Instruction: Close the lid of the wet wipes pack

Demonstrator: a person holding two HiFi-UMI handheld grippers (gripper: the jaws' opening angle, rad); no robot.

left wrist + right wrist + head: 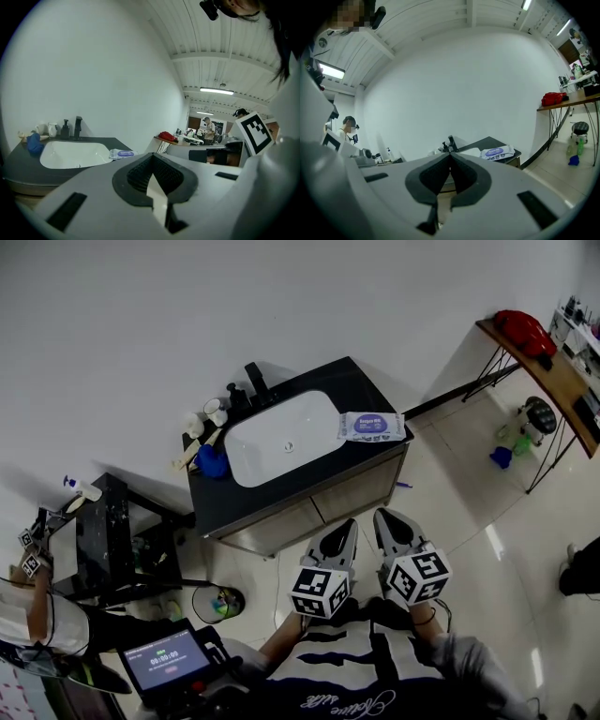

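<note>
White plastic wet wipes pack (372,426) with purple label, one only, lies on the black surface (364,382). The left hand-held gripper (349,525) and right hand-held gripper (382,516) are both closed and empty.

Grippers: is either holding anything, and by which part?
Nothing is held. The left gripper and right gripper are both shut and empty; the wipes pack lies on the counter, away from both.
</note>
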